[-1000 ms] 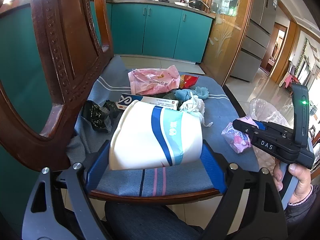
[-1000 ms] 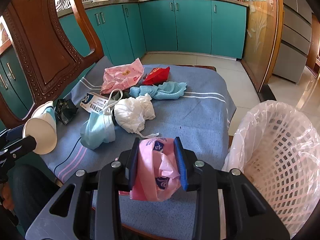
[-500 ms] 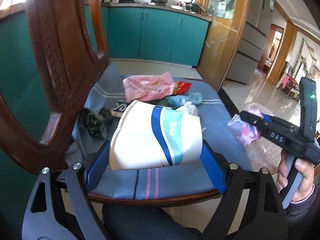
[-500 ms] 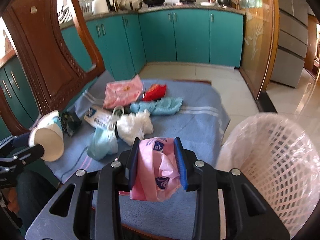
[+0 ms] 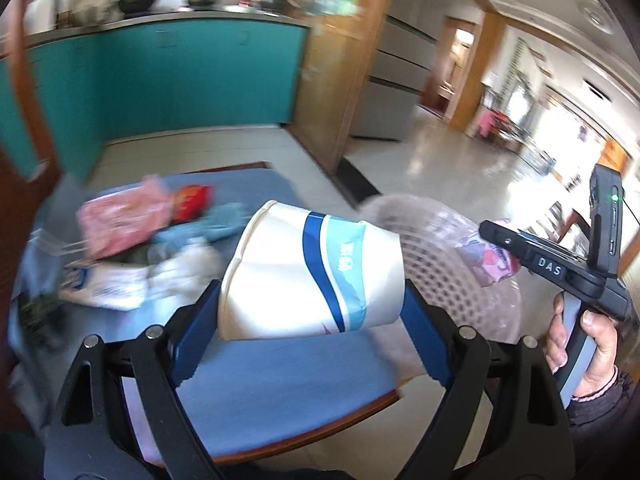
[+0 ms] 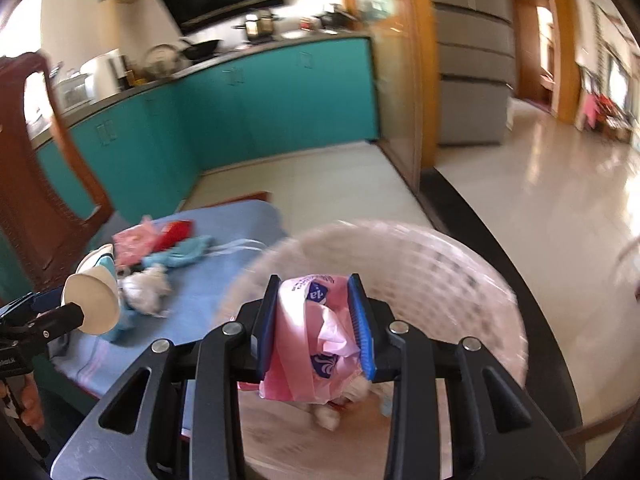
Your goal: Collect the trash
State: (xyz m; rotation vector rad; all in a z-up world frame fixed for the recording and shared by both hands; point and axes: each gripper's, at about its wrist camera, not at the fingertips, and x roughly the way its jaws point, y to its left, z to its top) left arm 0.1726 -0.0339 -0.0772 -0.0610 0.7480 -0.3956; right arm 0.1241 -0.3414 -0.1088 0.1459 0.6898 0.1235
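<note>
A white mesh waste basket [image 6: 460, 280] lined with a clear bag stands beside the desk [image 5: 280, 392], with blurred scraps at its bottom. Above its opening, the right gripper [image 6: 316, 320] has its fingers clenched on a crumpled pink wrapper [image 6: 320, 344] with blue print. The left gripper [image 5: 312, 304] grasps a white paper cup [image 5: 296, 276] with blue bands, on its side, over the blue-clothed desk, where more litter [image 5: 144, 248] lies in a heap.
</note>
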